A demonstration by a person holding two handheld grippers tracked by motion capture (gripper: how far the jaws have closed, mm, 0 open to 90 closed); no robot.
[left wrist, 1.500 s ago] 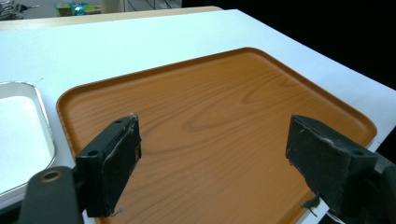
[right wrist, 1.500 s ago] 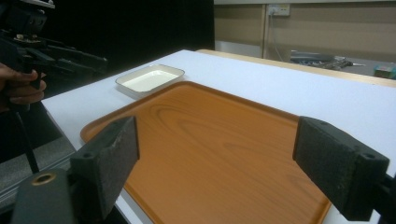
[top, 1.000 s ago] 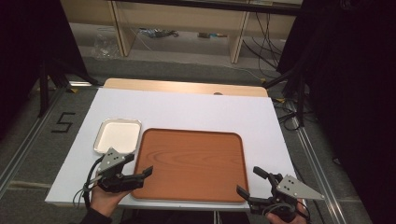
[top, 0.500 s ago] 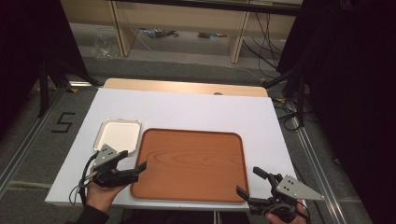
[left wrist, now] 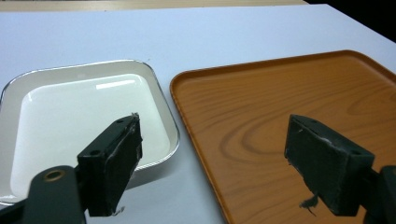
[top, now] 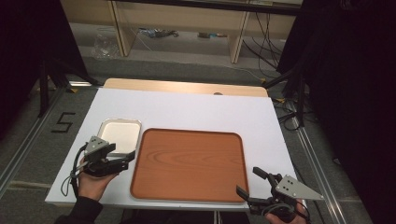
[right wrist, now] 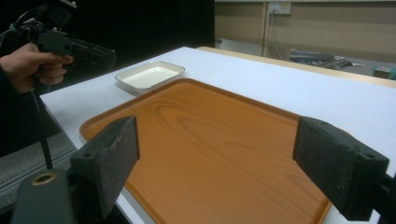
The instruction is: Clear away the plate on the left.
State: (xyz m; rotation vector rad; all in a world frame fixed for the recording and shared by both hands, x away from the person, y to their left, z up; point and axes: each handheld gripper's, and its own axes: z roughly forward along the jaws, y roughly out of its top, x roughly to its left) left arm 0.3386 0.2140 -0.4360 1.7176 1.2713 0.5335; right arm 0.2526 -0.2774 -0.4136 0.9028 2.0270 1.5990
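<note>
While the left gripper (top: 122, 160) nears the white dish (top: 119, 134), the wooden tray (top: 189, 163) adjoins it.

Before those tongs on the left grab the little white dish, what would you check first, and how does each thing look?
1. Left tongs open: ok, jaws wide apart in the left gripper view.
2. White dish empty: ok, nothing in it.
3. Dish rim between the jaws: not ok yet; one jaw hangs over the dish's near corner, the other over the wooden tray.
4. Dish apart from the tray: ok, a strip of white table separates them.
5. Tray has room for the dish: ok, its surface is bare.
6. Right tongs out of the way: ok, open at the tray's far near corner.
</note>
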